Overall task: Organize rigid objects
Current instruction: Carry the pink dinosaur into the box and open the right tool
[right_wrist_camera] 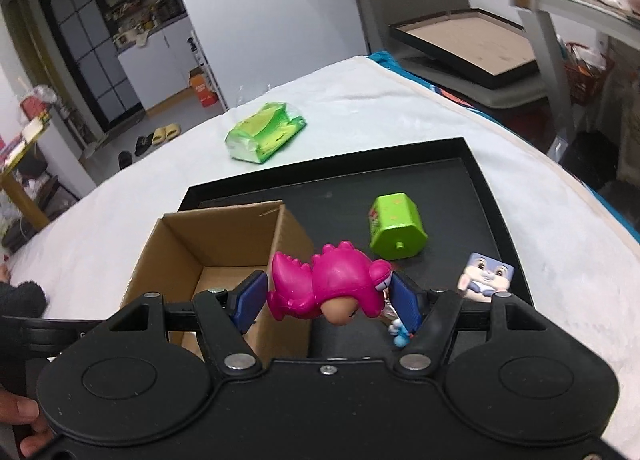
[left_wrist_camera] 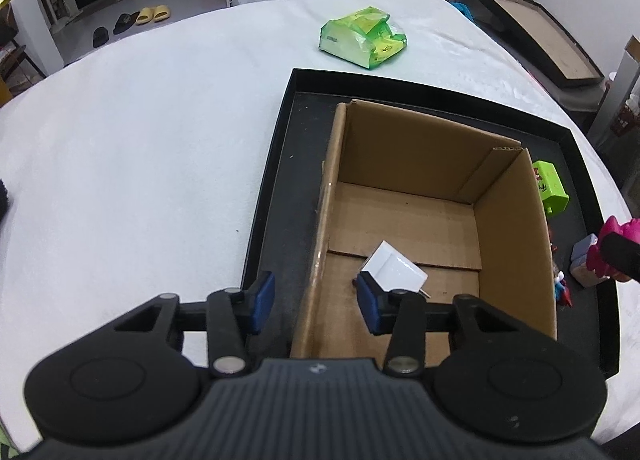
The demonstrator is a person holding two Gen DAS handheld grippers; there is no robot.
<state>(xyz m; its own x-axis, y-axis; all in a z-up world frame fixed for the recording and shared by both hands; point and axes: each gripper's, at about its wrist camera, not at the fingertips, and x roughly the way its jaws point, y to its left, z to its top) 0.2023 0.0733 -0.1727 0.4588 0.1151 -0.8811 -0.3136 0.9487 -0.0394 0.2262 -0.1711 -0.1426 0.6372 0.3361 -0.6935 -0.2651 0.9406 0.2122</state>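
I am seeing a hot-pink dinosaur toy (right_wrist_camera: 332,280) with a peach face, a lime-green toy (right_wrist_camera: 396,230), and a grey-blue bunny block (right_wrist_camera: 486,276). The box (left_wrist_camera: 424,196) is showing plain brown, the tray (left_wrist_camera: 280,196) black, the cloth (left_wrist_camera: 140,140) white, the pads (left_wrist_camera: 262,302) blue, the packet (left_wrist_camera: 362,36) green.

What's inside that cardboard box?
The cardboard box holds one white card-like object on its floor. The left gripper covers the near corner, so anything there is hidden.
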